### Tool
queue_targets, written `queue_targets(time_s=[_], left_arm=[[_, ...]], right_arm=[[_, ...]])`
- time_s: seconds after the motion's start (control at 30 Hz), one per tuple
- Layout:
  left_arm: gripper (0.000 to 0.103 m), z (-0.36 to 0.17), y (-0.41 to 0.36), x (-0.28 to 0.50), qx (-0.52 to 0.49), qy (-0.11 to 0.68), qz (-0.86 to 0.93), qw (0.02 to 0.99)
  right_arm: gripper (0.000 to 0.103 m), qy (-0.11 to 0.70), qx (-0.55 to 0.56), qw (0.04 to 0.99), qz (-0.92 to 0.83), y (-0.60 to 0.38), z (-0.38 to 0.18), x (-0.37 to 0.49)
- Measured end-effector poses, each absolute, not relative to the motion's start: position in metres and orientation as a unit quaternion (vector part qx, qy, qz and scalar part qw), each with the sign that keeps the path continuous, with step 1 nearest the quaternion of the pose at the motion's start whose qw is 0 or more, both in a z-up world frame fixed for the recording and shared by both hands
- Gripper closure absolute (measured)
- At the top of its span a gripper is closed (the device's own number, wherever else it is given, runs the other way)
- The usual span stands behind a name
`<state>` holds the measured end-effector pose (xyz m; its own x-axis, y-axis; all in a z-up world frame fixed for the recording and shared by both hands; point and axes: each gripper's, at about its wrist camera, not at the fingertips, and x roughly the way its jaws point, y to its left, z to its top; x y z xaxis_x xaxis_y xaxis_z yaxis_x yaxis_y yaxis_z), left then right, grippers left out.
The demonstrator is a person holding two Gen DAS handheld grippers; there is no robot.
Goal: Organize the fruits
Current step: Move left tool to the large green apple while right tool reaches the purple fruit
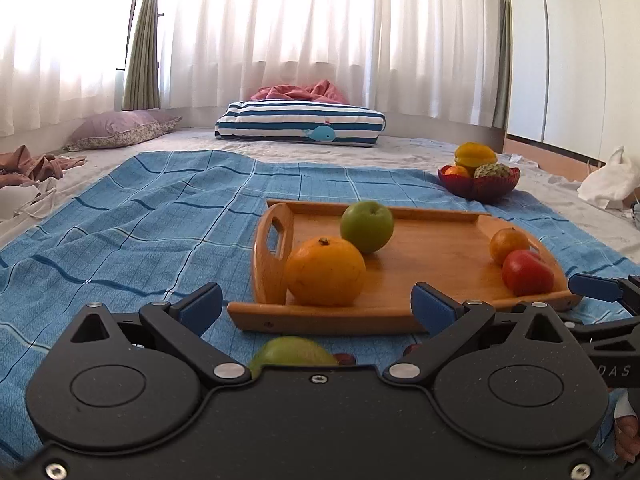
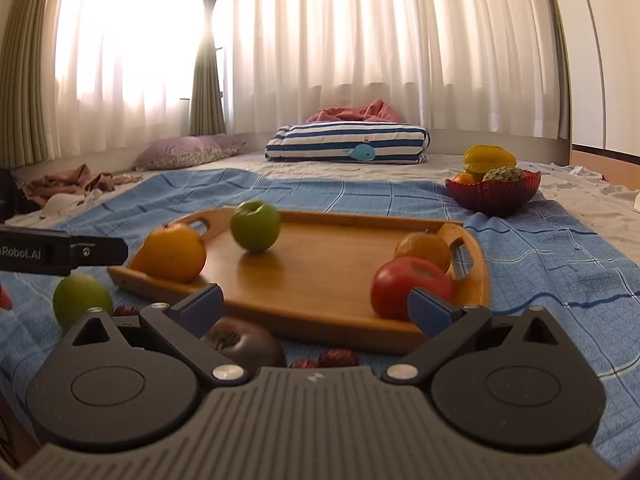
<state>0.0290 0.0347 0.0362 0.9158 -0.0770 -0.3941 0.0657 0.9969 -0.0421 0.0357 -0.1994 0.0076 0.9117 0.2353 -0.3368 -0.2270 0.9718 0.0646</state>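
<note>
A bright room with sheer white curtains along the far wall holds a low bed covered by a blue checked cloth, with a striped whale cushion and a lilac pillow further back. On the cloth sits a wooden tray with handle cut-outs at both ends; it carries four fruits: a large orange against its left handle, a green apple toward the far rim, and a smaller orange touching a red apple at the right end. Well beyond the tray's right corner stands a red glass bowl piled with a yellow starfruit and other fruit. Loose on the cloth, in front of the tray, lie a second green apple, a dark brownish fruit and a few small dark red fruits (too blurred to name). The left gripper has its blue-padded jaws spread wide and empty, aimed at the tray's near rim, with the loose green apple just under its body. The right gripper is likewise wide apart with nothing between its pads, the dark fruit low near its left finger and the red apple behind its right one
</note>
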Motion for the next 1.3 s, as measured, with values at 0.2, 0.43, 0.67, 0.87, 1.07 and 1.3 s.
queue_targets(time_s=[0.2,0.43,0.67,0.87,1.07,1.3], left_arm=[[0.002,0.023,0.033,0.019,-0.008,0.204,-0.029,0.978],[0.002,0.014,0.03,0.012,0.003,0.204,-0.021,0.979],[0.004,0.007,0.027,0.007,0.012,0.21,-0.029,0.977],[0.01,0.004,0.026,0.004,0.016,0.211,-0.034,0.977],[0.016,0.002,0.027,0.003,0.008,0.217,-0.035,0.976],[0.019,-0.001,0.029,0.003,0.011,0.22,-0.031,0.975]], right_arm=[[0.0,0.162,-0.007,0.979,0.121,-0.184,-0.002,0.018],[0.0,0.154,-0.017,0.98,0.123,-0.175,-0.005,0.009],[0.0,0.163,-0.024,0.978,0.13,-0.168,-0.009,0.004],[0.0,0.163,-0.049,0.977,0.131,-0.155,-0.014,0.001],[0.0,0.156,-0.071,0.975,0.144,-0.145,-0.017,-0.004],[0.0,0.16,-0.07,0.973,0.153,-0.14,-0.019,-0.004]])
